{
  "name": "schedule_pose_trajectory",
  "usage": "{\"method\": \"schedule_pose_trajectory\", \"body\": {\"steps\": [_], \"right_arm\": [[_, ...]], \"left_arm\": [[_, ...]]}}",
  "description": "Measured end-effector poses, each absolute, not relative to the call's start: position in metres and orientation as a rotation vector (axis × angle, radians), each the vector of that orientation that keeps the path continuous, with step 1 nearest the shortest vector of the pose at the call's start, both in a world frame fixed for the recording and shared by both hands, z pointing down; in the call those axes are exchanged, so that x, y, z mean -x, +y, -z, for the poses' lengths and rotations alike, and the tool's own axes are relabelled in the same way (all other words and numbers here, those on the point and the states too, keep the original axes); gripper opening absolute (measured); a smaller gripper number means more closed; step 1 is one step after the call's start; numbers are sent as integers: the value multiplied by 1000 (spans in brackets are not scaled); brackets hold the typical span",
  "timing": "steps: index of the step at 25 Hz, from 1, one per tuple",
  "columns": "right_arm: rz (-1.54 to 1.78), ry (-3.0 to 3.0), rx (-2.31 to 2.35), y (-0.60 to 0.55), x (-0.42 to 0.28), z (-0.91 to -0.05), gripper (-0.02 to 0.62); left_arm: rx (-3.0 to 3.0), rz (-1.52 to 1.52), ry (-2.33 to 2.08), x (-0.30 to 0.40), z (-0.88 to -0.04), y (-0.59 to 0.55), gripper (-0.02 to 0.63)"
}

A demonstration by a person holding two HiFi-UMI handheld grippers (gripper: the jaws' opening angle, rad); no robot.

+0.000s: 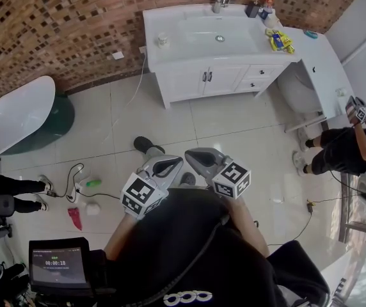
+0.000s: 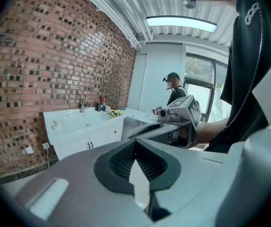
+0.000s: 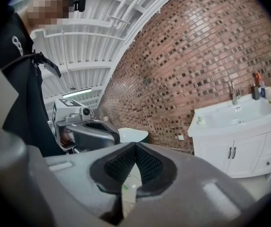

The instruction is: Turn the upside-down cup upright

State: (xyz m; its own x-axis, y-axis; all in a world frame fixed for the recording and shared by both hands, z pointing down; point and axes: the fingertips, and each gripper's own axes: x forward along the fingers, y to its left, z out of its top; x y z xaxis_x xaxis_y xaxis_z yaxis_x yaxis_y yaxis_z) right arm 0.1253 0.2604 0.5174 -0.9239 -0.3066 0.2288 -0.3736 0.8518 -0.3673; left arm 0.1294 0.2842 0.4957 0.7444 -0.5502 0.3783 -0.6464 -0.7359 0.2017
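A small white cup stands on the left end of the white vanity, beside the sink; it also shows as a small cup in the left gripper view and as a cup in the right gripper view. Which way up it is I cannot tell. Both grippers are held close to the person's chest, far from the vanity. My left gripper is shut with nothing in it. Beside it, my right gripper is shut and empty too.
A white bathtub stands at the left and a toilet right of the vanity. Another person crouches at the right. Cables, a green bottle and a red item lie on the tiled floor.
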Motion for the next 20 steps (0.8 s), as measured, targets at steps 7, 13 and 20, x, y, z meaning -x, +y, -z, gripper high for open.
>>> {"method": "schedule_pose_trajectory", "body": {"steps": [7,13,20], "right_arm": [[-615,-2865,-574,246,-140,-517,-8],[-622,-2856,-610,248,-145,-516,-8],[-627,-2855,-660,255,-156,-518,-8]], "left_arm": [[-2650,-440,-905,-140,-495,268,15],[-2656,-462,-873,-145,-497,273,15],[-2671,-472,-839,-154,-499,282,15]]}}
